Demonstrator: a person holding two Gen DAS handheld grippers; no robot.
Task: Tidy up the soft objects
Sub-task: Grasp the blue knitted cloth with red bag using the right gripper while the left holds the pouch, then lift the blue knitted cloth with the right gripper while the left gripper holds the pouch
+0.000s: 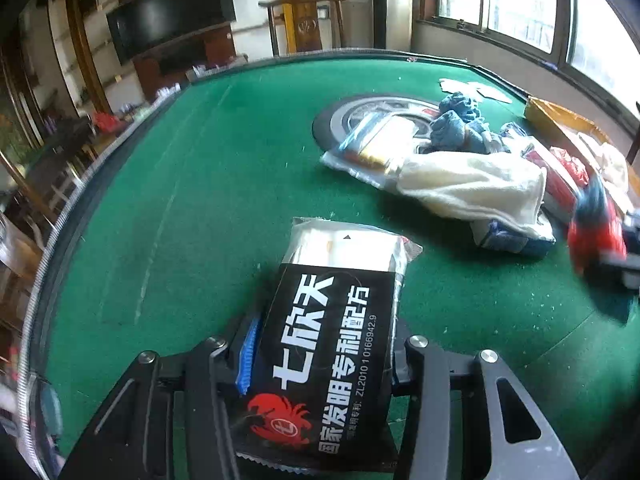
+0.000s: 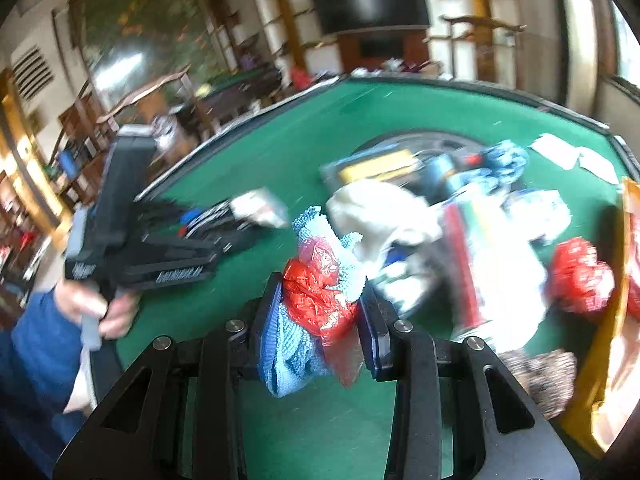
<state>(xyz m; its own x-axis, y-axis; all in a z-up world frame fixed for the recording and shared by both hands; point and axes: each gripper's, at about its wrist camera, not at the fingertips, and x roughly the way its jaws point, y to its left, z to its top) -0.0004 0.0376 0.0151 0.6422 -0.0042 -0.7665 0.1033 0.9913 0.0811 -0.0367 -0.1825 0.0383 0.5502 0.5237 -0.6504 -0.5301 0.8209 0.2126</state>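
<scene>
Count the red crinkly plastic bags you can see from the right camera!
2. One red plastic bag is squeezed with a blue cloth in the right hand-held gripper. Another lies on the green table by the yellow box. More may hide under the pile.

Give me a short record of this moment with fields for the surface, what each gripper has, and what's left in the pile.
surface: green felt table
left gripper: jaws closed on a black sachet with white lettering and a red crab logo
right gripper: jaws closed on a light blue cloth bundled with a red plastic bag
pile: cream towel, blue knitted item, clear packet with yellow contents, other packets
right edge: yellow box
image quality: right wrist view is motion-blurred
</scene>
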